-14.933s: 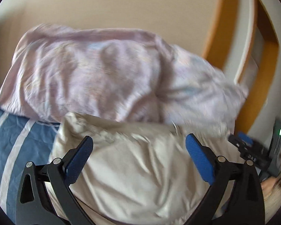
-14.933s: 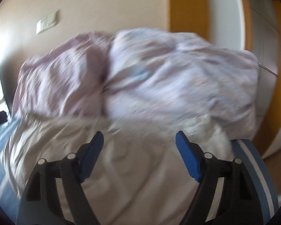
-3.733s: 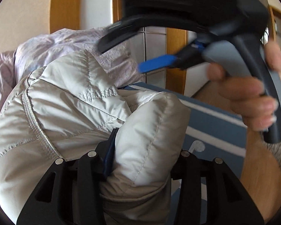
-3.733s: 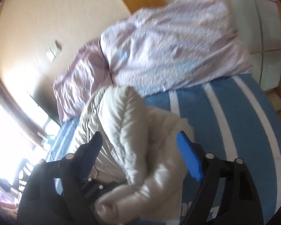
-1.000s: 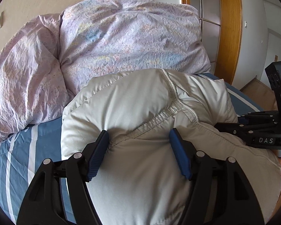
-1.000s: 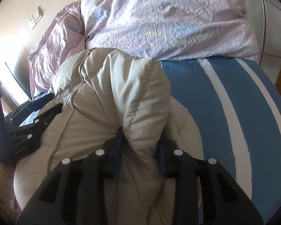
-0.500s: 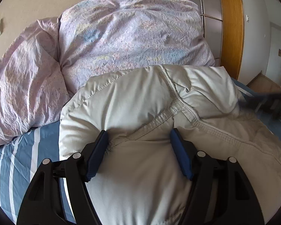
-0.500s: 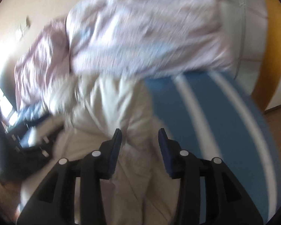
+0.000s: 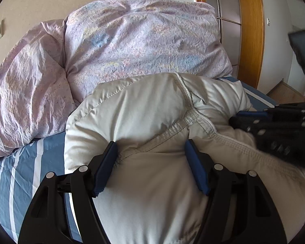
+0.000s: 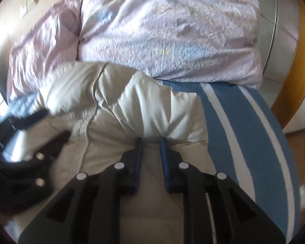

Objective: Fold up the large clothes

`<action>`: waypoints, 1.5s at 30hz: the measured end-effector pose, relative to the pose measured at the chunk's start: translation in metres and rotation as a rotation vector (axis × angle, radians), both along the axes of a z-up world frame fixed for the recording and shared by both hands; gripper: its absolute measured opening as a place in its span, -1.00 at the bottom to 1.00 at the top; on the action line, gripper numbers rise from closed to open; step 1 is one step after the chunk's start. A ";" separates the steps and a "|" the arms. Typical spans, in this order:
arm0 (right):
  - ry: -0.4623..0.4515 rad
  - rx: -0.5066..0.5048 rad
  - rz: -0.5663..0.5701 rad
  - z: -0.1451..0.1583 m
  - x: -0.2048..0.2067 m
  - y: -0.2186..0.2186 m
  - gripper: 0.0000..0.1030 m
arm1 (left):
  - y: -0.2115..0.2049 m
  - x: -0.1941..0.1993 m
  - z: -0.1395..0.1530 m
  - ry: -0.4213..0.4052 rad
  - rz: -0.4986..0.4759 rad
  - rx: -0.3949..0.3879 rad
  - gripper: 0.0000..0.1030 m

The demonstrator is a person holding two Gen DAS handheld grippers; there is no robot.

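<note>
You have a puffy cream jacket of smooth, faintly sheened cloth under you, quilted, with raised stitched seams. Your left gripper and right gripper are matt black plastic with round silvery rivets, their fingers faced in matt blue pads that look rubbery. Behind the jacket, the lilac duvet is crinkled, softly shining printed cloth, the blue-and-white striped sheet is flat matt woven cloth, and the door frame is smooth, semi-gloss orange-brown wood.
</note>
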State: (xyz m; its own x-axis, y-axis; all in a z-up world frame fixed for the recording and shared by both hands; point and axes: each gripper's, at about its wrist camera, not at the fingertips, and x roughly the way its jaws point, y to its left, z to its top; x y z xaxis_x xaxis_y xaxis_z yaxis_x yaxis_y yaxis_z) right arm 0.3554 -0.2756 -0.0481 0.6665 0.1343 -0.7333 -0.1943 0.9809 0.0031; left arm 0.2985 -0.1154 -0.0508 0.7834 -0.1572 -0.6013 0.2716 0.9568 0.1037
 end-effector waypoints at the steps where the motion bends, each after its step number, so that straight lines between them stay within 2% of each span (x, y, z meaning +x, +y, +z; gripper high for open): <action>1: 0.002 -0.006 0.001 -0.003 0.001 0.001 -0.65 | -0.001 0.000 0.000 -0.001 0.002 0.003 0.34; 10: -0.011 0.060 -0.001 -0.019 0.006 -0.005 -0.65 | -0.007 0.001 -0.004 -0.001 0.015 0.041 0.34; 24: -0.049 0.112 -0.001 -0.020 0.006 -0.013 -0.63 | -0.009 0.003 -0.006 -0.016 0.039 0.054 0.39; 29: -0.071 0.077 -0.007 -0.018 0.003 -0.009 -0.62 | -0.009 0.000 -0.005 -0.030 0.042 0.057 0.39; 36: -0.068 0.075 -0.003 -0.022 0.003 -0.008 -0.62 | -0.011 0.000 -0.006 -0.035 0.047 0.071 0.39; 41: -0.053 0.111 -0.001 -0.025 0.009 -0.012 -0.62 | -0.013 0.003 -0.008 -0.041 0.060 0.075 0.40; 45: -0.045 0.085 -0.002 -0.024 0.010 -0.010 -0.62 | -0.015 0.004 -0.005 -0.034 0.065 0.098 0.40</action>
